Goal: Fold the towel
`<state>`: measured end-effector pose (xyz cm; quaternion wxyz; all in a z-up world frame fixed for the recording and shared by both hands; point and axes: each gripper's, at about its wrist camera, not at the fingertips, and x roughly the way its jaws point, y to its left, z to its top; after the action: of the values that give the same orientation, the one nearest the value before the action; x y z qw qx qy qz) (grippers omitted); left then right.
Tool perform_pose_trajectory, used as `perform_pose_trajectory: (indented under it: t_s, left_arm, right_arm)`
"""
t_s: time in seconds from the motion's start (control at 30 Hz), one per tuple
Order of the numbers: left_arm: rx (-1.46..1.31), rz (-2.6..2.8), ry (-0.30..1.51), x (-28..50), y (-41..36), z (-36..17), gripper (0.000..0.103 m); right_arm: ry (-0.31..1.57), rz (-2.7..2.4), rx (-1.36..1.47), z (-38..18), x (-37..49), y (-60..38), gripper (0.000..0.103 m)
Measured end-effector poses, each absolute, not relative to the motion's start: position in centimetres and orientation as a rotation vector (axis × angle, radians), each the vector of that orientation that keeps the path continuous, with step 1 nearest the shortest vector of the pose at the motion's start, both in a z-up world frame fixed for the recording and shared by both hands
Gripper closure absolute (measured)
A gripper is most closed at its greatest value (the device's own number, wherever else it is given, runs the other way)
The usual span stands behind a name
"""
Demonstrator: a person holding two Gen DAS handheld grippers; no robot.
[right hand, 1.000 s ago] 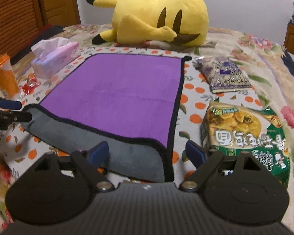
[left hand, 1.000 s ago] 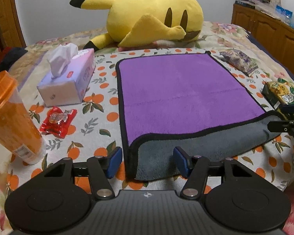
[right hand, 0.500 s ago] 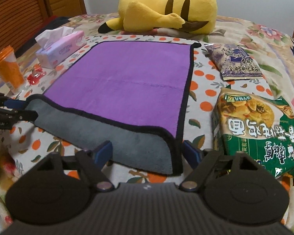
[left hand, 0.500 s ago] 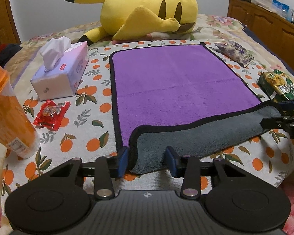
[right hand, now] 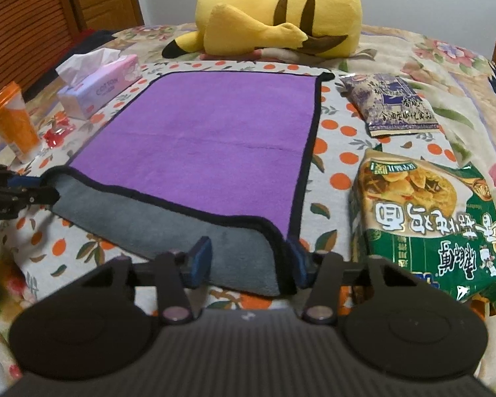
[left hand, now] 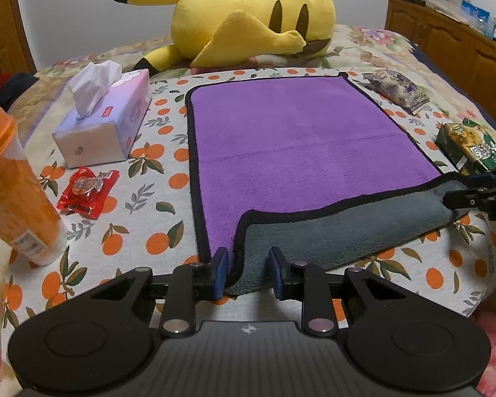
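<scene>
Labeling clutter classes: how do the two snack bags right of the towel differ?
Colour: the green bag is green with yellow food art; the purple bag is purple-grey.
Place: the green bag lies nearer the grippers, level with the towel's near part; the purple bag lies farther off, by its far right corner.
Apparent size: the green bag looks bigger, though the fisheye exaggerates that.
Shared: both lie flat on the bedspread, printed with Chinese text, clear of the towel.

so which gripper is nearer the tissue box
Left. The left gripper sits at the towel's near left corner, on the same side as the tissue box. The right gripper is at the near right corner, across the towel from it.
</scene>
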<state>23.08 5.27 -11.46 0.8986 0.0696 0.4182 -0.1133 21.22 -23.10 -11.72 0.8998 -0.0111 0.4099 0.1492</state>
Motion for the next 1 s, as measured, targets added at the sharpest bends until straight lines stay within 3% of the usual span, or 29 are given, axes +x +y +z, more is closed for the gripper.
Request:
perform_pose_trajectory:
  t_s: [0.1, 0.17, 0.4, 0.43, 1.0]
  left_arm:
    - [0.143, -0.232, 0.863, 23.1, 5.3, -11.4, 0.078]
    - [0.148, -0.231, 0.861, 23.0, 5.2, -11.4, 0.082]
    - [0.151, -0.242, 0.846, 22.9, 5.2, -11.3, 0.095]
    - [0.153, -0.244, 0.842, 22.9, 5.2, -11.3, 0.095]
    - [0.154, -0.272, 0.677, 21.2, 4.6, -8.4, 0.097]
  right_arm:
    - [0.852, 0.308, -0.023, -11.8, 21.2, -23.2, 0.064]
    - [0.851, 0.312, -0.026, -11.8, 21.2, -23.2, 0.075]
    - [0.839, 0.313, -0.053, -11.7, 21.0, -23.0, 0.086]
    - [0.837, 0.312, -0.057, -11.7, 21.0, -23.0, 0.095]
    - [0.722, 0.292, -0.083, -10.1, 20.5, -23.1, 0.098]
